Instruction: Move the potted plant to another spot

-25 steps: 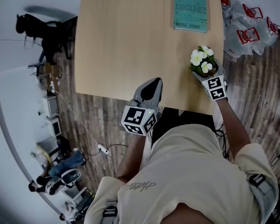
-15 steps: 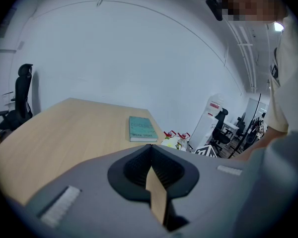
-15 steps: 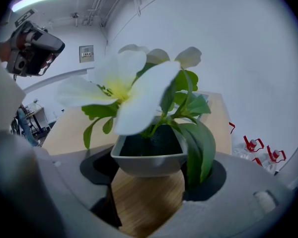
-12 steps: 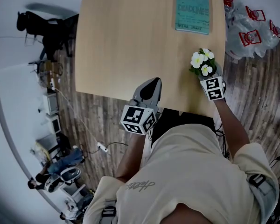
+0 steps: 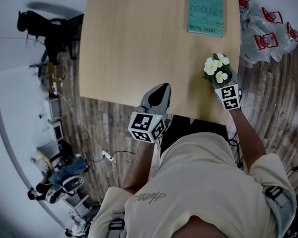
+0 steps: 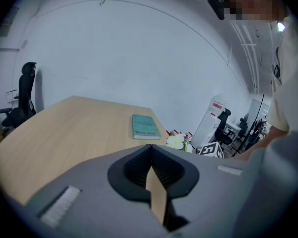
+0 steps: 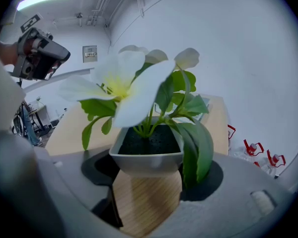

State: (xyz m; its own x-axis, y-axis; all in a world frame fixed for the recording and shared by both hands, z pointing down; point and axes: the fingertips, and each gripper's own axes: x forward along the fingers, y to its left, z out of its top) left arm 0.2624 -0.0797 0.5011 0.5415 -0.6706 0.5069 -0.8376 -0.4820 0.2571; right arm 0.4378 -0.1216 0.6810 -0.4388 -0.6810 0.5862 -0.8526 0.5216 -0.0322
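The potted plant point(image 5: 216, 69), white flowers in a small grey pot point(image 7: 146, 155), stands near the right front edge of the wooden table point(image 5: 134, 43). My right gripper point(image 5: 219, 81) reaches it from the near side. Its jaws have just been closing and now press on both sides of the pot, which still rests on the table. My left gripper point(image 5: 163, 89) hovers over the table's front edge, shut and empty. In the left gripper view its jaws point(image 6: 150, 152) meet at the tips, and the plant's flowers point(image 6: 176, 141) show beyond them to the right.
A teal book point(image 5: 204, 11) lies flat at the table's far right. Clear plastic bottles with red handles point(image 5: 265, 31) sit on the floor past the table's right edge. A black office chair point(image 5: 44, 29) stands at the far left, with cables and clutter along the wall.
Little differs: the plant and both grippers stay where they were, and only the head view shifts slightly.
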